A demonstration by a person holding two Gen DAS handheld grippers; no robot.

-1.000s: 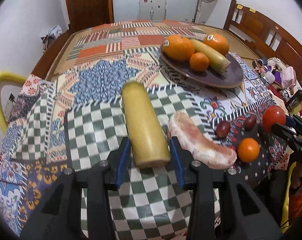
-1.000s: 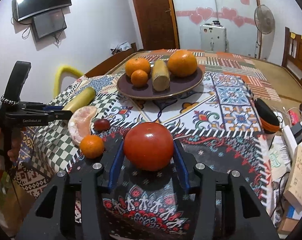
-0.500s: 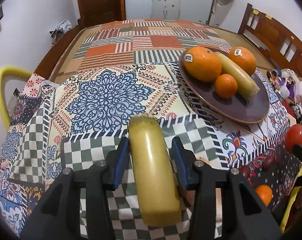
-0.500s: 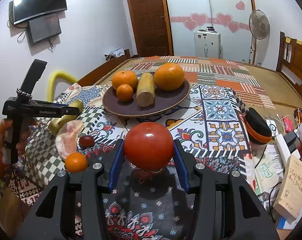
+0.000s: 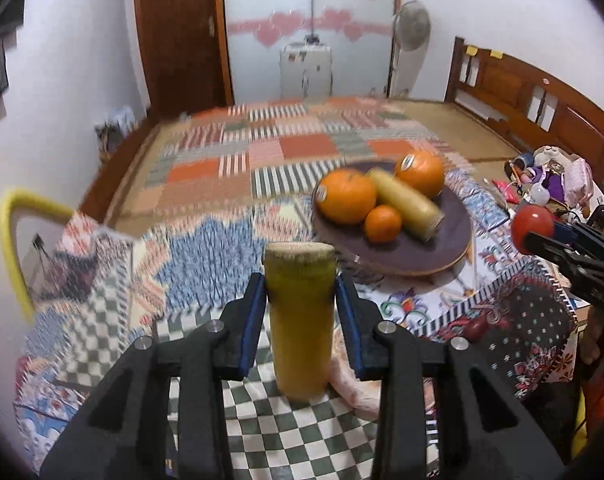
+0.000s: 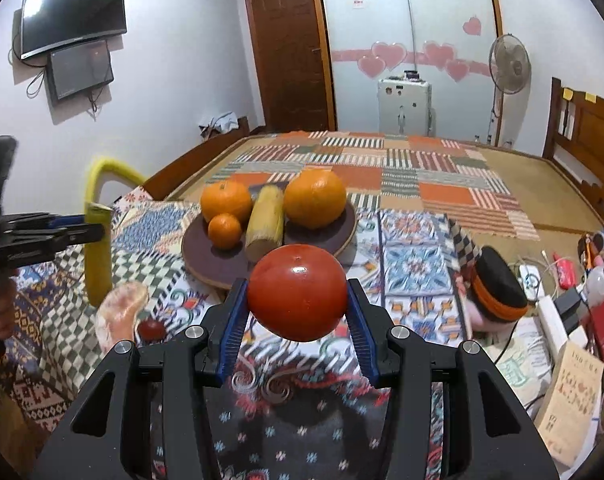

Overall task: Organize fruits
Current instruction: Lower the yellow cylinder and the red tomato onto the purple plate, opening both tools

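The left gripper point(image 5: 300, 300) clamps one yellow stalk point(image 5: 300, 320); the right gripper point(image 6: 298, 312) clamps one tomato point(image 6: 297, 292). At twelve o'clock, the plate point(image 6: 222, 264) holds three oranges point(image 6: 314, 198) and one stalk piece point(image 6: 264, 228).

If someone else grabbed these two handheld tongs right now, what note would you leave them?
Left tongs: shut on a yellow cane piece, held up above the checked cloth.
Right tongs: shut on a red tomato, in the air short of the plate.
Done: two big oranges, a small orange and another cane piece lie on the plate.
Left: set both held items on the plate, then fetch the pink pomelo wedge and the small dark red fruit off the cloth.
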